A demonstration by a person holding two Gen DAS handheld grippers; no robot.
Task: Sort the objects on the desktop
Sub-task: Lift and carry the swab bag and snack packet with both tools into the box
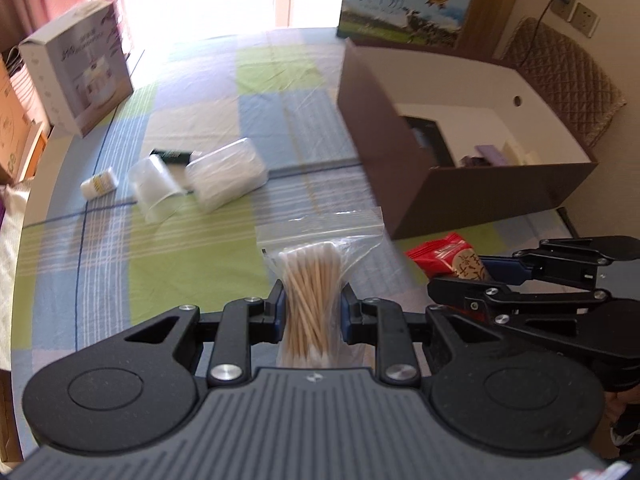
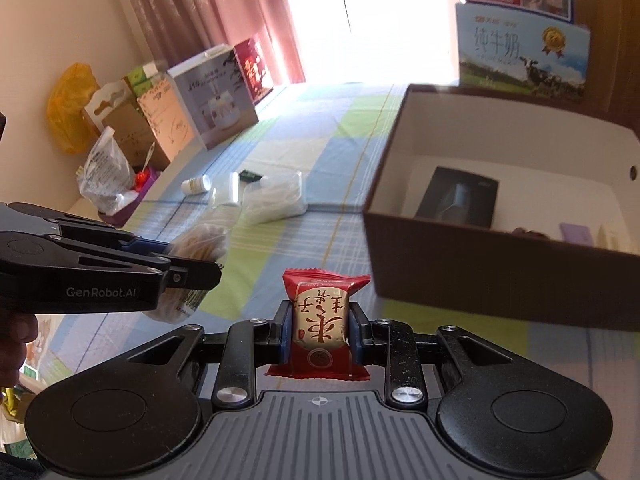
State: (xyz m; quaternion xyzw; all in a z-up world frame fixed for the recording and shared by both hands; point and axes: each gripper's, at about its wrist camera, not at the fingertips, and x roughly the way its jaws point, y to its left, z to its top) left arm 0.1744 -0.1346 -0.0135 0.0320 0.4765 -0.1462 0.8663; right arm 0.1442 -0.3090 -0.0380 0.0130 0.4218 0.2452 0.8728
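Left wrist view | we squeeze the swab bag point(image 1: 314, 280) in our left gripper point(image 1: 313, 312); right gripper point(image 2: 320, 330) pinches the red snack point(image 2: 320, 320) | slippery bag might slide out before the brown box point(image 1: 404, 196)

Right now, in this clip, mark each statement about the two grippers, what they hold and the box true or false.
1. The left gripper holds a zip bag of cotton swabs. True.
2. The right gripper is open with nothing between its fingers. False: its fingers are shut on a red snack packet.
3. The brown cardboard box already has a black box inside. True.
4. The small white bottle stands upright inside the brown cardboard box. False: it lies on its side on the checked tablecloth.
5. A clear plastic cup lies tipped over beside a clear plastic container. True.
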